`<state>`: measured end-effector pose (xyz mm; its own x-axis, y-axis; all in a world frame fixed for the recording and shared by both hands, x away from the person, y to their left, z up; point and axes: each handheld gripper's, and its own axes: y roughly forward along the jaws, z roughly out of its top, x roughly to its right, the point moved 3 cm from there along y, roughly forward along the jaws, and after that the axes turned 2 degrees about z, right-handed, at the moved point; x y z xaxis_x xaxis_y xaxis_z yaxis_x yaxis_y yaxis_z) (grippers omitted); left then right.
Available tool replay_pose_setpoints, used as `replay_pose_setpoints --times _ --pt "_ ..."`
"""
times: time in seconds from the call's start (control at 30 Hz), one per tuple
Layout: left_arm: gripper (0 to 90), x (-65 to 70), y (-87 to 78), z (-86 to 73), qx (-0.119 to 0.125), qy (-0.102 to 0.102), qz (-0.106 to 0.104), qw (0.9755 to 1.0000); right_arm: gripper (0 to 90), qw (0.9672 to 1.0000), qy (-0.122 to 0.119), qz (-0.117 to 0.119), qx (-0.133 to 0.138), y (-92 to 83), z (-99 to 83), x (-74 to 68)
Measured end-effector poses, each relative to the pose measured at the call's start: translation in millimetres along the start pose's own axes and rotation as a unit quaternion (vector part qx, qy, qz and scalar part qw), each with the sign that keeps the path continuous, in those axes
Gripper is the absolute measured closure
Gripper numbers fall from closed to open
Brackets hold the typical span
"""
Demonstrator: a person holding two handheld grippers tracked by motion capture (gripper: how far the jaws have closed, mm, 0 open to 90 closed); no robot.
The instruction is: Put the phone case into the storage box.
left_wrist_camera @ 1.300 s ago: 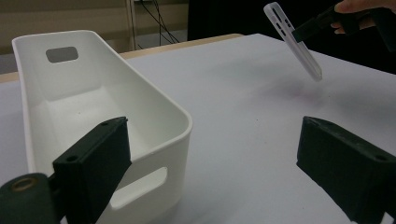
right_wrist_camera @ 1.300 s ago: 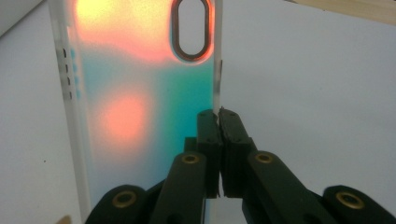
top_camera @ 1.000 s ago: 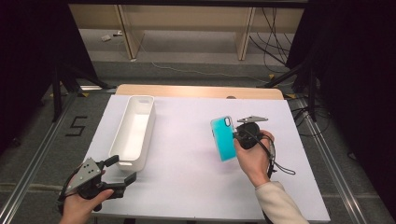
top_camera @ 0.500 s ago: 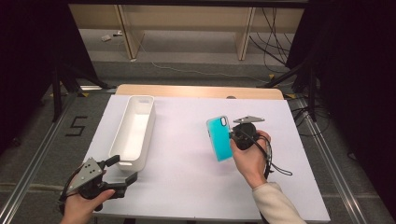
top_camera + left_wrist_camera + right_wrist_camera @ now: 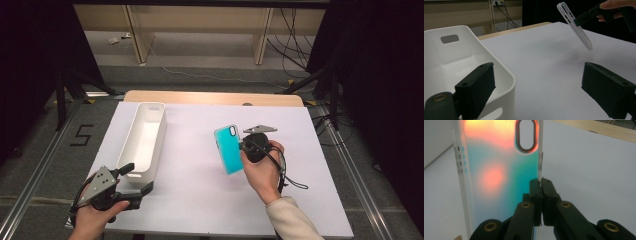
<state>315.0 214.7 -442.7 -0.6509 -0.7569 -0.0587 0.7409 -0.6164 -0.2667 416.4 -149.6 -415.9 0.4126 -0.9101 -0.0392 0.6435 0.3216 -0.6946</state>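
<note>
the right tool [image 5: 243,146] pinches the edge of the teal case [image 5: 229,148], holding it tilted above the white surface [image 5: 200,195]. the left tool [image 5: 137,180] sits open, empty, beside the white bin [image 5: 145,140].

Phone case [image 5: 231,149] shifted left (tilted more).

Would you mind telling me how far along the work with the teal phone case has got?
Done: the right gripper is shut on one edge of the translucent teal phone case, and the left gripper view shows it lifted clear of the white table. In hand: carrying it. The left gripper waits open beside the empty white rectangular plastic bin. Left: probably placing the case in it.
</note>
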Motion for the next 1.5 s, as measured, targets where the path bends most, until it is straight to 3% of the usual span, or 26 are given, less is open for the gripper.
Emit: replay_pose_setpoints --times 0.03,0.07,0.1,0.13,0.17,0.27,0.3,0.33,0.57,0.6,0.63,0.67,0.73,0.8,0.93,1.17,1.3,1.43,1.47,1.5 --pt "11.2 1.1 2.0 1.1 0.003 -0.002 -0.004 1.0 88.8 0.9999 -0.007 0.005 -0.006 -1.5 -0.8 -0.5" --pt "11.3 1.2 3.5 2.6 0.002 0.005 -0.003 1.0 88.8 1.0 0.008 0.002 -0.005 -1.3 -0.4 -3.4" --pt "11.4 3.9 5.4 3.6 0.002 -0.006 -0.002 1.0 88.8 0.9999 -0.006 0.006 -0.007 -2.0 -0.8 -2.6" --pt "11.6 2.9 8.1 5.7 0.004 0.011 -0.005 0.9999 88.8 1.0 -0.003 0.008 -0.003 -1.0 -0.2 -4.0" --pt "11.8 5.9 10.3 6.5 0.001 0.0 -0.004 1.0 88.8 0.9999 -0.009 0.008 -0.006 -1.5 -0.3 -4.3" --pt "13.0 8.0 18.8 11.1 0.003 0.013 -0.006 0.9999 88.8 0.9999 -0.01 0.01 -0.004 -2.5 -0.3 -7.1" --pt "13.2 10.0 21.6 12.3 0.002 0.008 -0.007 0.9999 88.8 0.9999 -0.011 0.013 -0.002 -2.6 0.2 -9.4" --pt "13.2 0.6 24.7 17.6 0.006 0.082 0.001 0.9966 88.8 0.9999 -0.011 0.013 -0.002 -2.6 0.2 -9.4" --pt "14.6 11.9 43.2 28.2 0.001 0.078 0.004 0.9969 88.8 0.9998 -0.008 0.014 0.007 -4.8 1.8 -16.1" --pt "14.8 13.9 45.9 29.5 0.0 0.078 0.004 0.9969 88.8 0.9997 -0.014 0.019 0.0 -5.9 1.2 -16.3" --pt "14.8 15.6 48.7 30.9 0.0 0.078 0.002 0.997 88.8 0.9994 -0.028 0.017 0.013 -4.3 2.3 -14.9" --pt "14.9 17.0 51.5 32.3 0.0 0.078 0.001 0.997 88.8 0.9996 -0.018 0.014 0.016 -4.5 2.5 -16.5" --pt "15.1 19.8 57.1 34.9 -0.003 0.078 0.001 0.9969 88.8 0.9995 -0.028 0.016 0.003 -6.4 2.0 -16.7" --pt "15.3 21.6 62.6 38.1 -0.005 0.077 0.002 0.997 88.8 0.9997 -0.011 0.015 0.013 -5.6 2.3 -20.1" --pt "15.7 25.1 73.3 46.1 -0.005 0.075 0.001 0.9972 88.8 0.9996 -0.02 0.018 0.005 -7.2 1.5 -22.1" --pt "16.9 36.5 91.7 56.2 -0.014 0.072 -0.008 0.9973 88.8 0.9996 -0.018 0.02 0.014 -6.8 2.1 -25.4" --pt "17.0 41.0 101.4 60.2 -0.019 0.071 -0.007 0.9972 88.8 0.9992 -0.033 0.016 0.016 -6.1 2.7 -23.6" --pt "17.2 44.1 108.9 63.6 -0.02 0.071 -0.005 0.9972 88.8 0.9996 -0.016 0.019 0.015 -7.3 2.1 -27.5" --pt "17.3 45.1 110.4 64.5 -0.021 0.071 -0.005 0.9972 88.8 0.9988 -0.036 0.019 0.026 -6.1 3.1 -25.1" --pt "17.4 45.9 112.0 65.4 -0.021 0.071 -0.004 0.9973 88.8 0.9988 -0.037 0.019 0.024 -6.5 2.9 -25.4"
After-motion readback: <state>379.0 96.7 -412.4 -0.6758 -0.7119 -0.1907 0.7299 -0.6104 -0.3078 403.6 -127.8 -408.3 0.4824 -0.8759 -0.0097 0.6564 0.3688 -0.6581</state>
